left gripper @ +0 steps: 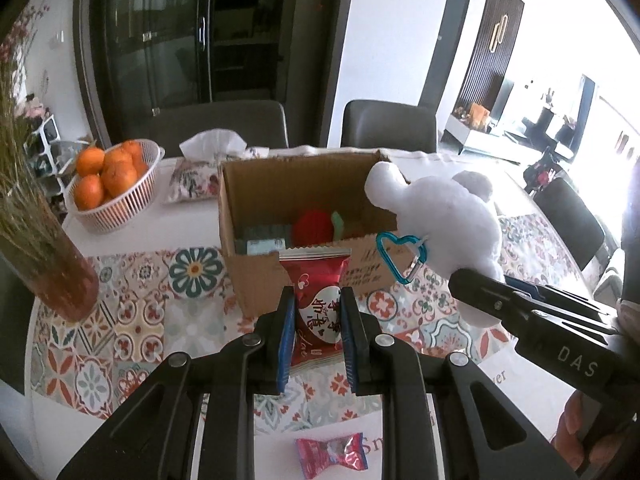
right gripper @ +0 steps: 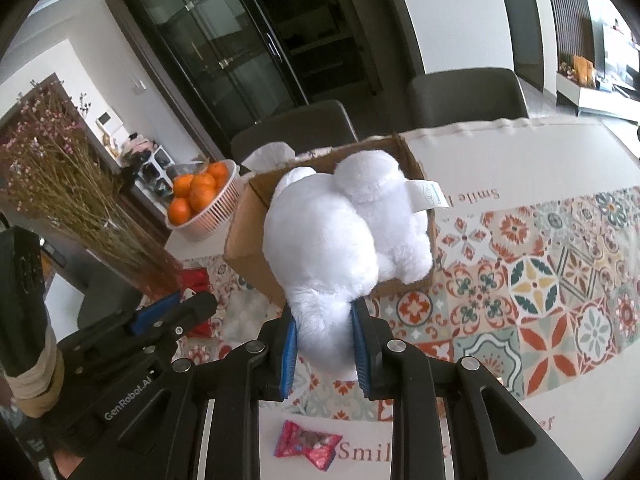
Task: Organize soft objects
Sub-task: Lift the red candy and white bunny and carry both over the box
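Leftward, the left gripper (left gripper: 319, 320) had its fingers (left gripper: 286, 316) clamped on a red snack packet (left gripper: 318, 304) before the cardboard box (left gripper: 256, 276). Rightward, the right gripper (right gripper: 326, 344) pinched a fluffy white plush toy (right gripper: 332, 240) above the box; only the left view showed its blue heart carabiner (left gripper: 402, 256).

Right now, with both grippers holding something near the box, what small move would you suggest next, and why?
Probably ease the right gripper forward and down, then open it. It is shut on the white plush, which hangs over the open box, so a short drop should land it inside. The left gripper holds the red packet just short of the box and can follow.
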### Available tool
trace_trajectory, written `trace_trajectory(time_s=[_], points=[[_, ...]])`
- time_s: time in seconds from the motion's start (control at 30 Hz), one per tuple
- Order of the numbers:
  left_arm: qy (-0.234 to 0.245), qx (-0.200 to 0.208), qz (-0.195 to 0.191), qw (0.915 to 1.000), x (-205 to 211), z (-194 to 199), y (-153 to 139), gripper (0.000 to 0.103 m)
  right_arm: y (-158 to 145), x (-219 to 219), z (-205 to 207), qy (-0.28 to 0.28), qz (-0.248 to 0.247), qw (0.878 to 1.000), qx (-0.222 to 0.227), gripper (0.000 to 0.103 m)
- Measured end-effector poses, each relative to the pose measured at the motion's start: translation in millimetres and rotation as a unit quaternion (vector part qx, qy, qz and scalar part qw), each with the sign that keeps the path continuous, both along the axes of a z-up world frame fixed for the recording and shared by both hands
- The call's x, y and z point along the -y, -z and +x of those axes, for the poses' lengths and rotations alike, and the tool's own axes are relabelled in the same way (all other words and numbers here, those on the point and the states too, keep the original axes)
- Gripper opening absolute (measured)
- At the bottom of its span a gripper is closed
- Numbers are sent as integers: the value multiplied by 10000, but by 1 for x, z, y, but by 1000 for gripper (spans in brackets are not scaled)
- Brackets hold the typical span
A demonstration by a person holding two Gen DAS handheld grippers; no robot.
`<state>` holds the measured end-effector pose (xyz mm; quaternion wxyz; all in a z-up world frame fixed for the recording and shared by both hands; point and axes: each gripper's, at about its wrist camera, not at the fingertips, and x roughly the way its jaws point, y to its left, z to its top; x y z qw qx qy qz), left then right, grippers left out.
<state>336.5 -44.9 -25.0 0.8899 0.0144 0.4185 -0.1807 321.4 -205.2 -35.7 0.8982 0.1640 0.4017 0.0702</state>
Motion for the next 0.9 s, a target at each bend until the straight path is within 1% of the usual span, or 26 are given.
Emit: trace_trajectory(time_s=[0.27,0.47,0.77,0.9], points=[[53,202,56,9998,3,14,-14,22,-13,1,13,-53,-16,9999,124,25],[64,266,101,9996,5,29,-18,22,-19,1,29,-156,-92,9997,136,25],[80,240,173,9995,8,59,-19,22,-27,-4,57,-336,-339,9987,175,25],[86,209,235,9995,12,72,-15,22,-26,-5,74,-491,-416,9979,100,25]])
